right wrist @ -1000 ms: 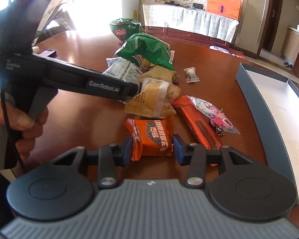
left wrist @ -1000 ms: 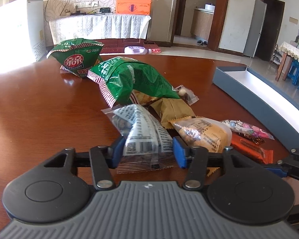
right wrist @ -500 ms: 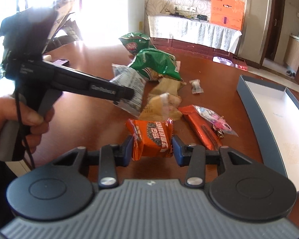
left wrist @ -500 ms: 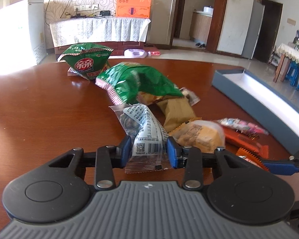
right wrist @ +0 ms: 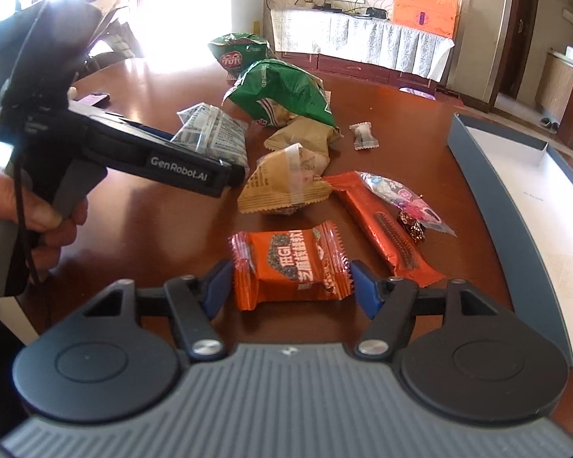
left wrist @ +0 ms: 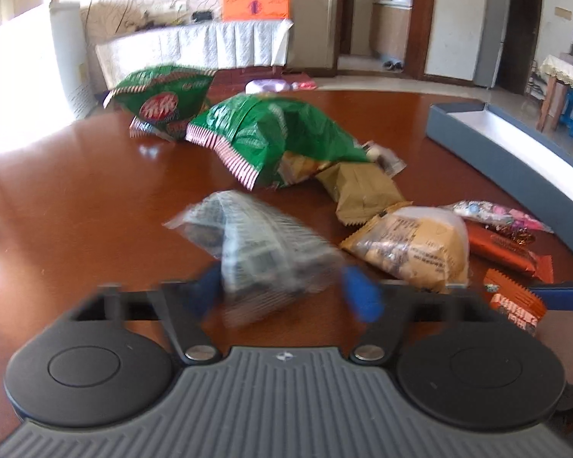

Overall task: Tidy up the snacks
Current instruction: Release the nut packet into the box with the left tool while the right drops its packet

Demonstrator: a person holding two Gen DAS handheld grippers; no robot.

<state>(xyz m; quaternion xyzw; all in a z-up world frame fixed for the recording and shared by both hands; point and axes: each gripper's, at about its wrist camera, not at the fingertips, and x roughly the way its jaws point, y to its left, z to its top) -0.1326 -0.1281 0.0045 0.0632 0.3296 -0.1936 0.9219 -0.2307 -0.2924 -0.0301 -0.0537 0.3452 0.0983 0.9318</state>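
Between the right tool's [right wrist: 291, 286] opening jaws, an orange packet [right wrist: 292, 265] lies flat on the worktop [right wrist: 133, 206], untouched: light, crinkly, slippery, best pinched across its padded middle. Left tool [left wrist: 282, 292] is opening too, around a clear printed bag [left wrist: 263, 252], contact blurred.

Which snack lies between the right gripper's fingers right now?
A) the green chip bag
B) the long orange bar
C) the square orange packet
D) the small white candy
C: in the right wrist view the square orange packet lies on the table between the blue fingertips of the right gripper, whose jaws are opening and stand clear of its crimped edges.
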